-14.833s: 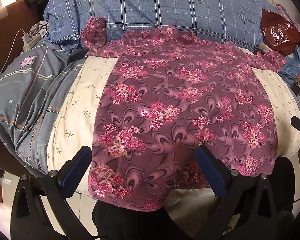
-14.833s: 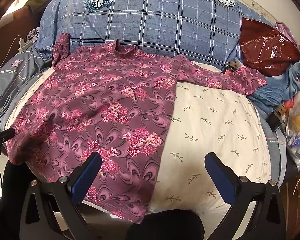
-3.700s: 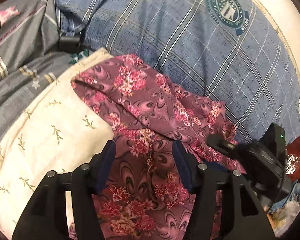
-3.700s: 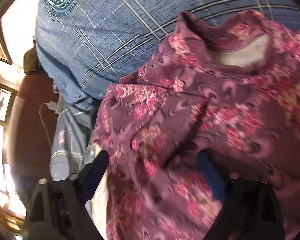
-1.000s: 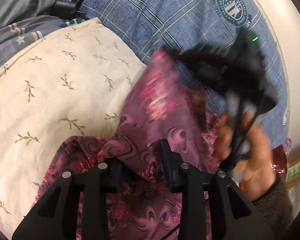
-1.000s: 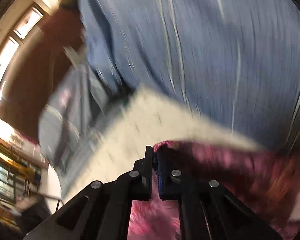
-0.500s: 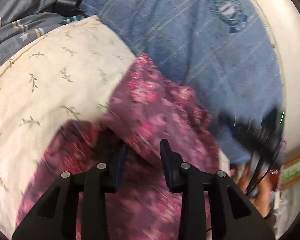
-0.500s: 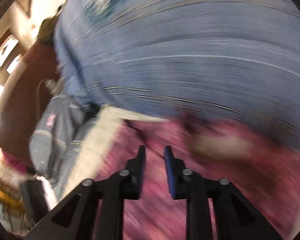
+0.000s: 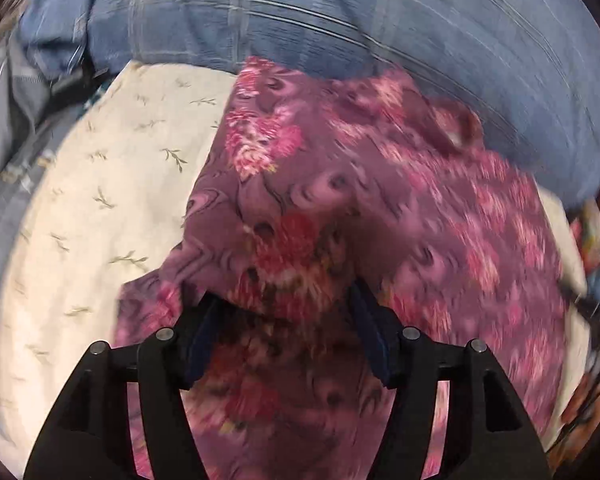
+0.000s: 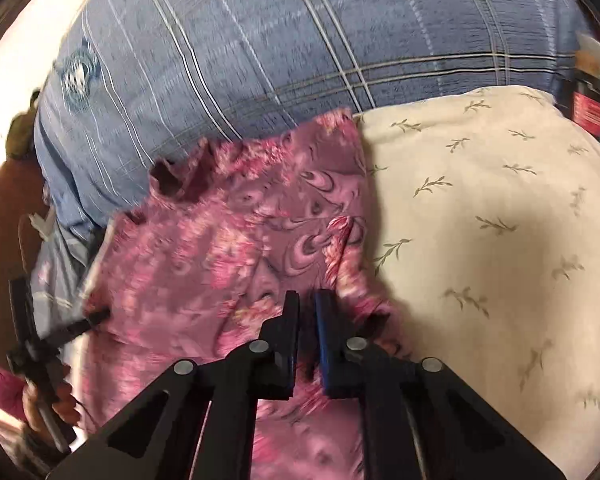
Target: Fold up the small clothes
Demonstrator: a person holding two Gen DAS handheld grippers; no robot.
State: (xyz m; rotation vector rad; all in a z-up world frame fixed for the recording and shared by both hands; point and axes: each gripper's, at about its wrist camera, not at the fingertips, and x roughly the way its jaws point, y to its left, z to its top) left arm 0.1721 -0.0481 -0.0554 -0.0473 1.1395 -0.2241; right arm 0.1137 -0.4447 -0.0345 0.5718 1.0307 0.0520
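Observation:
A purple floral shirt (image 9: 380, 208) lies on a cream leaf-print pillow (image 9: 100, 200), its left side folded over the body. My left gripper (image 9: 280, 300) is open, jaws wide apart, with a raised fold of the shirt lying over and between its tips. In the right wrist view the shirt (image 10: 220, 248) has its right side folded inward too. My right gripper (image 10: 307, 300) has its jaws nearly together, with a thin gap, at a fold of the shirt; whether it pinches cloth is unclear. The left gripper (image 10: 96, 316) shows blurred at the left.
A blue plaid pillow (image 10: 260, 48) lies behind the shirt. A grey striped pillow (image 9: 4, 128) is at the left. The cream pillow (image 10: 500, 220) is bare right of the shirt. Red packaging (image 10: 588, 108) sits at the far right.
My left gripper has opened wider and let go of the folded left side. My right gripper has swung to the shirt's right side and drawn that side inward.

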